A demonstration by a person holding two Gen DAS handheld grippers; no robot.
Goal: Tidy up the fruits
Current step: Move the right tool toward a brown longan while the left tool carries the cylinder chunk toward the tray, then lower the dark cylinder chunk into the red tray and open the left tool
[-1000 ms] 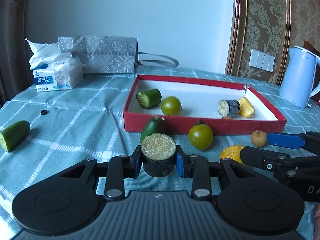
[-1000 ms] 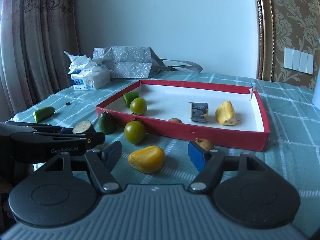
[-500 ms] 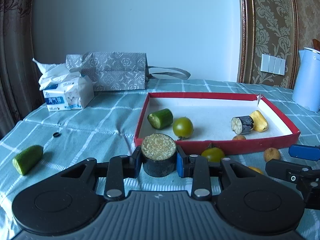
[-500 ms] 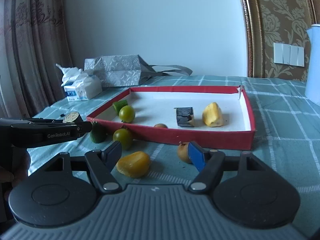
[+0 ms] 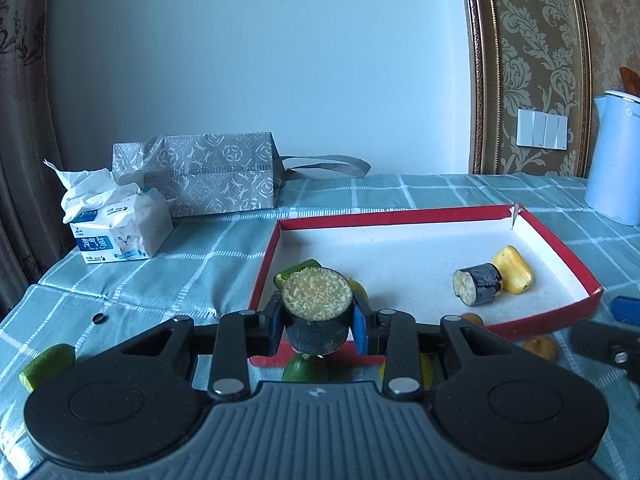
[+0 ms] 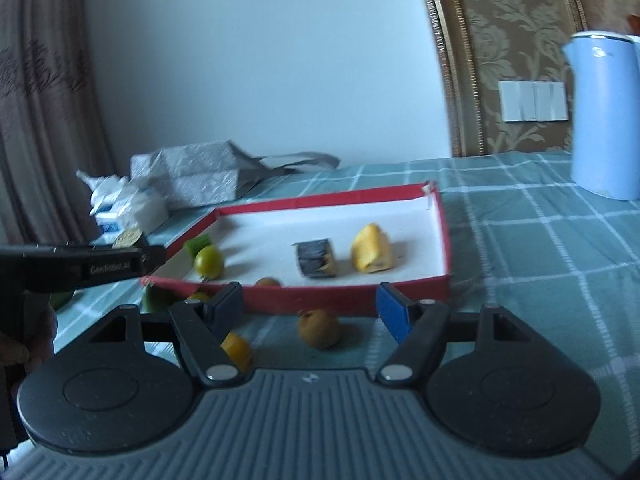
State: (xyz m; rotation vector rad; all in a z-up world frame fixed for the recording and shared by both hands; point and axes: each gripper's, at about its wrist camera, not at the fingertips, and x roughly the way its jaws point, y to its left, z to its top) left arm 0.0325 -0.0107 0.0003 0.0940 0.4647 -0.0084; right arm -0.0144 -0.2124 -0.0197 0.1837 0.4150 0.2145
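My left gripper (image 5: 317, 326) is shut on a dark eggplant chunk (image 5: 317, 312) with a pale cut top, held above the near left wall of the red box (image 5: 560, 240). Inside the box lie another eggplant chunk (image 5: 478, 289), a yellow piece (image 5: 513, 275), a green tomato (image 6: 209, 261) and a cucumber piece (image 6: 197, 245). My right gripper (image 6: 310, 312) is opening, with nothing pressed between its pads; a small brown fruit (image 6: 319, 328) lies on the cloth just beyond and between them. A yellow fruit (image 6: 237, 350) sits by its left finger.
A tissue pack (image 5: 120, 228) and a grey patterned bag (image 5: 212, 176) stand at the back left. A blue kettle (image 6: 604, 116) is at the right. A cucumber half (image 5: 46, 366) lies near the left edge. A small black ring (image 5: 100, 318) rests on the checked cloth.
Both grippers moved toward the box and rose a little. The eggplant chunk now hangs over the box's near wall. The right jaws spread wider and swung from the yellow fruit to the brown one.
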